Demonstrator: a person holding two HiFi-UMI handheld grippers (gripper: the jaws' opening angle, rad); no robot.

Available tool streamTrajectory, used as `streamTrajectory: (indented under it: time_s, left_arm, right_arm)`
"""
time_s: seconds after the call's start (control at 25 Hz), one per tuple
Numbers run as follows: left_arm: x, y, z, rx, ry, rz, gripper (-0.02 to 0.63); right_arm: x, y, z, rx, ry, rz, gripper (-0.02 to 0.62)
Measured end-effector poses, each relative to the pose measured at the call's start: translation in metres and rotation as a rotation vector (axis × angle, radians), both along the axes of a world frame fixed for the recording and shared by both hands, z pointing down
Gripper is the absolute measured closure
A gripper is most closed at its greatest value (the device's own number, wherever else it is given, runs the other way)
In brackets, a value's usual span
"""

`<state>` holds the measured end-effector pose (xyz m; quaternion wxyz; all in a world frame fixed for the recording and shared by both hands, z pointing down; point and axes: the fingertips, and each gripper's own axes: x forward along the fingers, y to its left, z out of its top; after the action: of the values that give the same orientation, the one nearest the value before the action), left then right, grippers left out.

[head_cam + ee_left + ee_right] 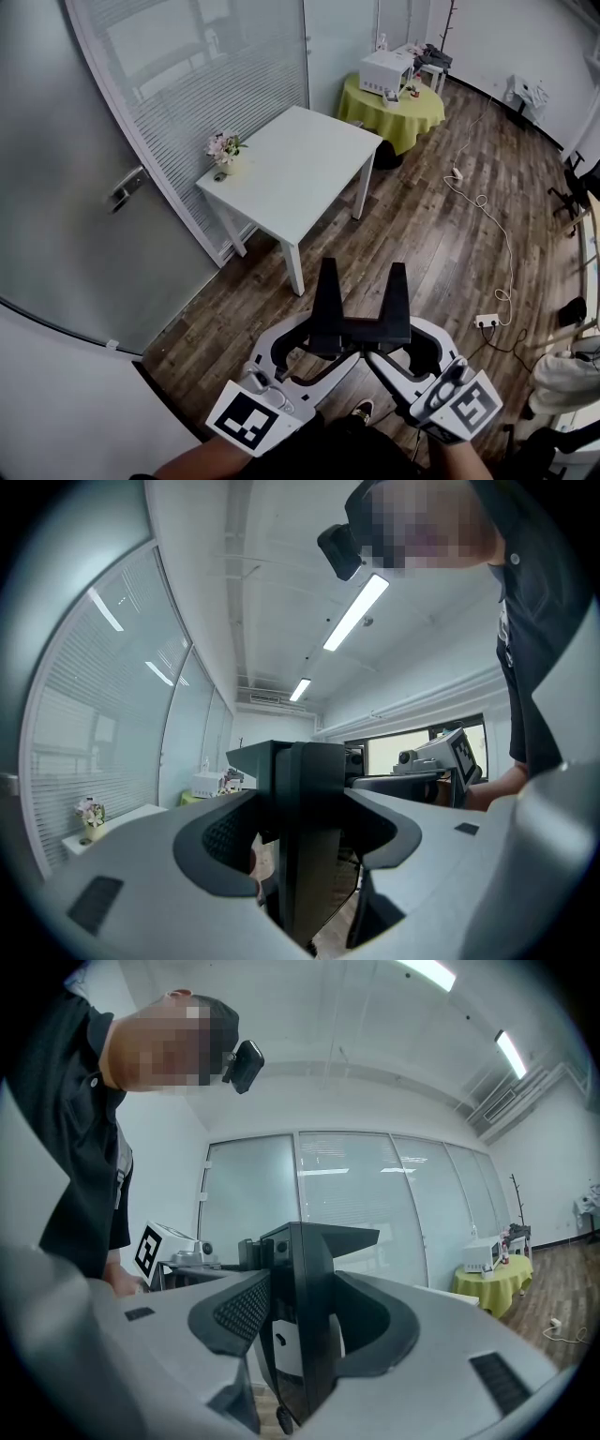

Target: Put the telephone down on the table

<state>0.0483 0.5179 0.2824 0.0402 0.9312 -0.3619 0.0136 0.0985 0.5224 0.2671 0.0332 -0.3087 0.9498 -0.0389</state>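
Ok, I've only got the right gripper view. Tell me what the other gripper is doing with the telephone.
Observer: The left gripper is shut on the telephone too, on the opposite side from the right gripper.
Operator: Now tell me where the table is.
Observer: The white table stands ahead. The telephone is held over the wood floor, short of it.
Operator: Say what's on the table.
Observer: I see one thing, a pot of flowers, at the corner by the glass wall.
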Motion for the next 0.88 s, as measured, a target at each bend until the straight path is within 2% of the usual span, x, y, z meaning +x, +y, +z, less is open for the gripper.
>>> streamTrajectory:
  time_s: [0.44,0.64,0.88]
  left_arm:
    - [-0.045,-0.019,0.002,0.012,-0.001,0.043,0.327]
    - [-0.042,-0.032,-0.001,0.014,0.015,0.051,0.327]
    - [-0.02,-0.065,-0.003,0.032,0.013,0.046,0.327]
  right_arm:
    - [-0.045,-0.017,0.002,0.001,0.0,0.046,0.368]
    - [-0.042,-0.03,-0.001,0.005,0.008,0.055,0.368]
    - [-0.02,-0.063,-0.003,0.023,0.007,0.047,0.368]
